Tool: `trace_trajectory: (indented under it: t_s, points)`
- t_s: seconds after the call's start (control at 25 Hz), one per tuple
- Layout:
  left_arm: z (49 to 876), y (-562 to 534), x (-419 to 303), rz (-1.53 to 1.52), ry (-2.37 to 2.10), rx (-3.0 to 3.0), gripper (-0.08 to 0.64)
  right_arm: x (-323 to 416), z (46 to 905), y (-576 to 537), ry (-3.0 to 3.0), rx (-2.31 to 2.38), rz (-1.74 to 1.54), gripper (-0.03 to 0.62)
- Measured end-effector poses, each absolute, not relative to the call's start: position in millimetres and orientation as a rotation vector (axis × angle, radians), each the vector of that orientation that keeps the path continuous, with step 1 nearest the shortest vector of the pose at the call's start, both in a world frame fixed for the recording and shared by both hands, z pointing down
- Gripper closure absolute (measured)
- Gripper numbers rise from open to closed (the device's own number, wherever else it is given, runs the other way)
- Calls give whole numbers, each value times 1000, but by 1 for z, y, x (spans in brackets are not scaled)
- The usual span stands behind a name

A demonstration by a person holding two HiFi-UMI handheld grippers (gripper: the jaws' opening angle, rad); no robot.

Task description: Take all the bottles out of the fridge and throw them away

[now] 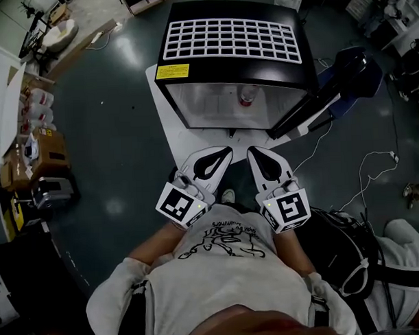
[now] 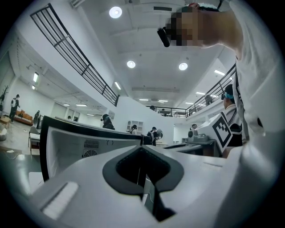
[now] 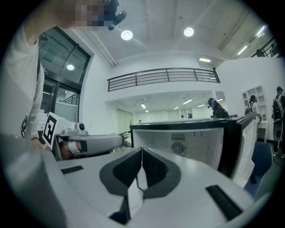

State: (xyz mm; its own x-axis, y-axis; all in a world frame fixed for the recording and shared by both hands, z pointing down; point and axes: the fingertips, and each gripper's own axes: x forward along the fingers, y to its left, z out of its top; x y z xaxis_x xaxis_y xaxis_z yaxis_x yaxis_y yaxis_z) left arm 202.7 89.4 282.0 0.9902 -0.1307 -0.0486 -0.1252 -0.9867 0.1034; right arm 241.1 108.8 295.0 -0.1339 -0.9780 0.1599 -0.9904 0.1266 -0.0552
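Note:
A black mini fridge stands on a white base, with its door swung open to the right. Through the opening I see one bottle with a reddish top standing inside. My left gripper and right gripper are side by side just short of the fridge front, both shut with nothing between the jaws. The left gripper view shows the shut left gripper with the fridge's white interior beyond it. In the right gripper view the right gripper is shut in front of the fridge interior. Neither gripper view shows the bottle.
Cardboard boxes and clutter line the floor at the left. White cables trail over the floor at the right, beside a dark bag. People stand in the distance.

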Motion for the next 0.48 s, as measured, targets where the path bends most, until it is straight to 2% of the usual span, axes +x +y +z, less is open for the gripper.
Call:
trace_trajectory:
  t_s: [0.48]
  points:
    - [298,63,221,-64,-134,3067,551,267,315,87,-2169,2151,219,581]
